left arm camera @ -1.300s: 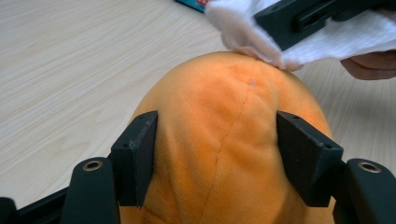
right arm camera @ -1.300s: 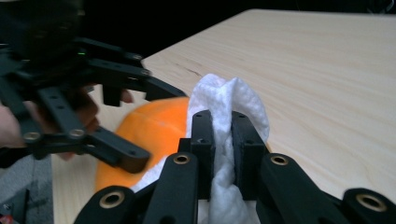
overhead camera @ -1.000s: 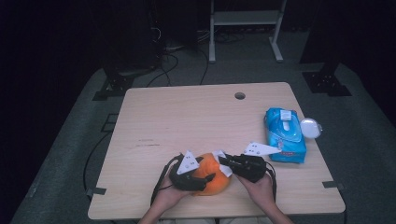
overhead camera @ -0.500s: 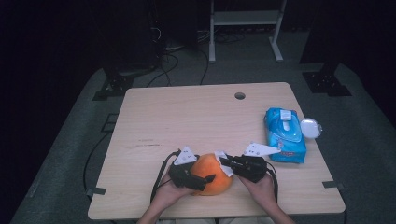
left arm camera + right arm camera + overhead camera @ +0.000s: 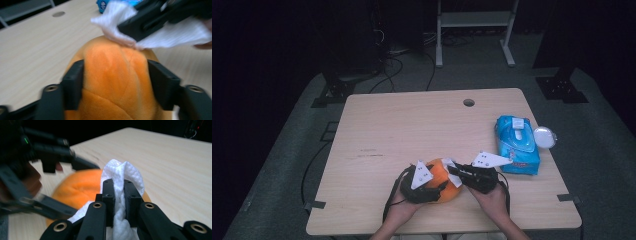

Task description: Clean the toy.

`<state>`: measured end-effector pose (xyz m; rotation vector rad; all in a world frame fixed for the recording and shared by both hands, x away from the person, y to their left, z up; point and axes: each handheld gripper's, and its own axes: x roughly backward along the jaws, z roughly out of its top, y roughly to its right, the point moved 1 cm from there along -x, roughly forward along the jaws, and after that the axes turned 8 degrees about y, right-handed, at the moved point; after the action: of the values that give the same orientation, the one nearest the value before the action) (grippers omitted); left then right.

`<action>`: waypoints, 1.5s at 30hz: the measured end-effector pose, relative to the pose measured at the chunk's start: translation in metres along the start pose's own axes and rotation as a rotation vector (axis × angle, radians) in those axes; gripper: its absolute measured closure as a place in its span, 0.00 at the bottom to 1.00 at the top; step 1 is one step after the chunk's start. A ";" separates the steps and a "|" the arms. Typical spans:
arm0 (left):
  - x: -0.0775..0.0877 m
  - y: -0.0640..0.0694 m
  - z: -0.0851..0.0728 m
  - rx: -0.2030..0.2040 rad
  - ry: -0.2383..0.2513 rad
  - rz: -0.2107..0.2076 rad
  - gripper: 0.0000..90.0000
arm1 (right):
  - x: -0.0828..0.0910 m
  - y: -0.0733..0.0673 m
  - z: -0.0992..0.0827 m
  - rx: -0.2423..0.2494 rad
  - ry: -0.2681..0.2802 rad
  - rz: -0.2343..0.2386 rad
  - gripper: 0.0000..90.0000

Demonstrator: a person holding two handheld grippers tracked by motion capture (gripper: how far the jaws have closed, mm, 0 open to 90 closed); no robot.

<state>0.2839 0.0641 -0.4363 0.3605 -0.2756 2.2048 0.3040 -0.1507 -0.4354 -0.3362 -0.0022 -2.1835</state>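
Observation:
An orange plush ball [image 5: 443, 176] lies near the table's front edge. My left gripper [image 5: 441, 189] comes at it from the left. In the left gripper view the two black fingers [image 5: 73, 82] press into the sides of the ball [image 5: 117, 75]; the jaws have just been closing on it. My right gripper [image 5: 453, 170] reaches in from the right, shut on a folded white wipe [image 5: 448, 164]. In the right gripper view the wipe [image 5: 125, 170] bulges between the tips of that gripper [image 5: 119, 185] and rests on the top of the ball [image 5: 80, 187].
A blue pack of wipes [image 5: 518, 145] lies at the table's right edge, with a white round lid [image 5: 544, 136] beside it. The wooden table [image 5: 412, 125] has a cable hole [image 5: 469, 102] near its far edge. Dark floor and equipment stands surround it.
The left gripper's jaws stood wider around the ball half a second ago and have closed in on it again, with that hand shifted slightly right. The right gripper keeps the wipe on the ball.

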 end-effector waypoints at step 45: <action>0.003 -0.023 -0.009 0.175 -0.010 -0.094 0.04 | 0.011 0.006 0.004 0.066 0.011 -0.010 0.90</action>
<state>0.2988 0.0833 -0.4422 0.4712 -0.0694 2.1407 0.3039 -0.1626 -0.4297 -0.2874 -0.0693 -2.1895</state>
